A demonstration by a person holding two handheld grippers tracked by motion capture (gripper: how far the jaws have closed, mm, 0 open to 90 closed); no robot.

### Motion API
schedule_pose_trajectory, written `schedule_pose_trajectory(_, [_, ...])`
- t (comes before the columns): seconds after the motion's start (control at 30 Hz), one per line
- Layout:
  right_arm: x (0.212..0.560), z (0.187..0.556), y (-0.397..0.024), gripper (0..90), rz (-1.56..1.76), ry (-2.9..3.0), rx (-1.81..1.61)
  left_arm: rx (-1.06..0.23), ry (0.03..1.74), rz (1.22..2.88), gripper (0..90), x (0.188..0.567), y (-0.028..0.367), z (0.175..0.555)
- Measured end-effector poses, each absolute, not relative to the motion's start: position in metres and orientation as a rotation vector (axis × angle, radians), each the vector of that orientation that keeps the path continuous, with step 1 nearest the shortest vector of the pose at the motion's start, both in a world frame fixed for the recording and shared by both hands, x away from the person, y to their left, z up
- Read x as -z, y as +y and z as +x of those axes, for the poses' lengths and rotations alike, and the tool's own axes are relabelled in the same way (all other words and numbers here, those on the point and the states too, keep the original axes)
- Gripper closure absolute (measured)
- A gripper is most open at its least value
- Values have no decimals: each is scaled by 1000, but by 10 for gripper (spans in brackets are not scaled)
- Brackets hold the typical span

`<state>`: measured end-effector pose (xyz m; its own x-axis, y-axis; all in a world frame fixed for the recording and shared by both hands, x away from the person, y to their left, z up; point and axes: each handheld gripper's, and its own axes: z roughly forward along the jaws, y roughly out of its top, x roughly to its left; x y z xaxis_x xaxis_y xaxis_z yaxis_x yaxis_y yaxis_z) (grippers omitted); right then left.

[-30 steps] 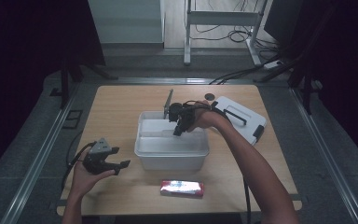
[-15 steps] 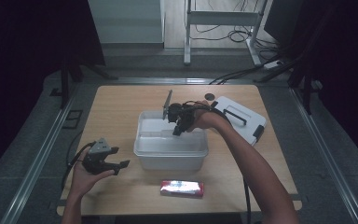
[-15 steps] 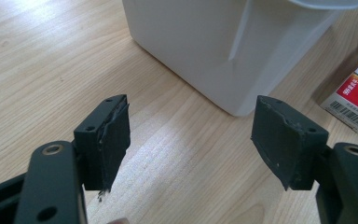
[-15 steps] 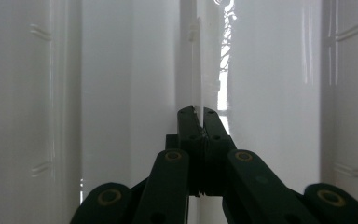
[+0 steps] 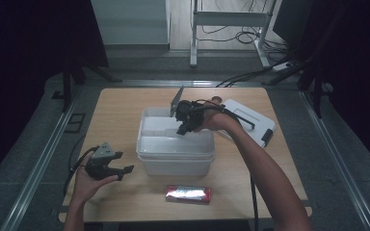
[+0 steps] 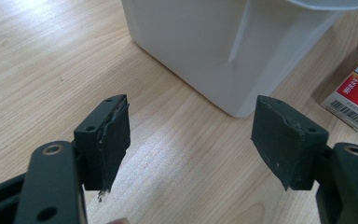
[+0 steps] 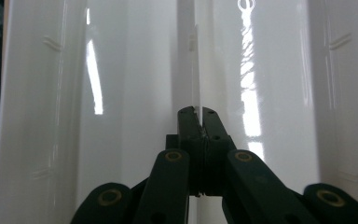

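A white plastic bin (image 5: 176, 155) stands mid-table. My right gripper (image 5: 182, 129) hangs over its far right part, pointing down into it. In the right gripper view its jaws (image 7: 198, 112) are shut on a thin white panel (image 7: 196, 60), seen edge-on, that runs up along the glossy bin interior (image 7: 130, 93). My left gripper (image 5: 124, 170) rests low at the table's front left, held in a hand. Its jaws (image 6: 191, 135) are open with only bare wood between them, facing the bin's near corner (image 6: 223, 51).
A red packet (image 5: 189, 193) lies in front of the bin near the table's front edge; its barcode end (image 6: 354, 93) sits right of the left jaws. A white lid (image 5: 250, 122) lies right of the bin. Cables trail from both grippers.
The right gripper has lifted slightly over the bin, its jaws staying shut. The left gripper has not moved.
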<state>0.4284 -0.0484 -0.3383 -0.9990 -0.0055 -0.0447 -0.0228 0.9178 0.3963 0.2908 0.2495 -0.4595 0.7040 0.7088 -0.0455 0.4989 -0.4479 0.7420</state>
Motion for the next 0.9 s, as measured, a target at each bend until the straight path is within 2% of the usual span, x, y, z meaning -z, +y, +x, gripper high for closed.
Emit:
schedule_pose_trajectory(0.2, [319,424,-61,897,-8,2996,-696,-351,917,2143,281,459,250,291])
schedule_pose_trajectory(0.9, [297,413,-96,897,68,2938,-733,-345,927,2149,281,461,250,291])
